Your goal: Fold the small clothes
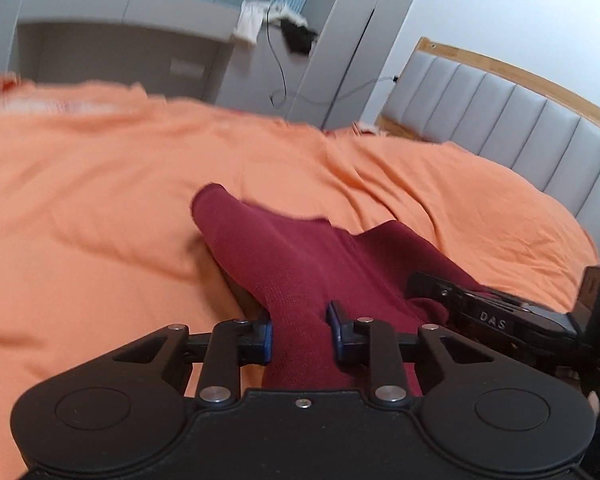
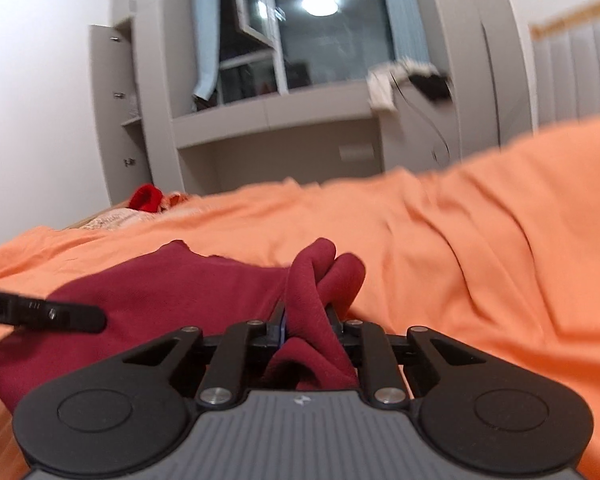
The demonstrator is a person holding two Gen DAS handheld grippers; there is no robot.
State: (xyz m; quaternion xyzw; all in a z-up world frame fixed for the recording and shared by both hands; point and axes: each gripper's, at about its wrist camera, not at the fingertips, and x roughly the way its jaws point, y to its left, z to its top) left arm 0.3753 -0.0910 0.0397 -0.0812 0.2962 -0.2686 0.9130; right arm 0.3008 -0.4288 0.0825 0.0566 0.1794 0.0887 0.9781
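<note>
Left wrist view: dark red cloth (image 1: pixel 300 264) on orange bed sheet (image 1: pixel 100 200).
Soft, wrinkly, bunched up; pinched tight by left gripper (image 1: pixel 300 330) and right gripper (image 2: pixel 306 326), one at each end.

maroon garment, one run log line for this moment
maroon garment | on orange sheet | left claw shut on it | right claw shut on it

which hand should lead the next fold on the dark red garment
Probably left. The left gripper pinches a flat, taut edge of the dark red garment with clear orange bedspread ahead to fold across. The right gripper clamps a bunched wad, better as an anchor.
</note>
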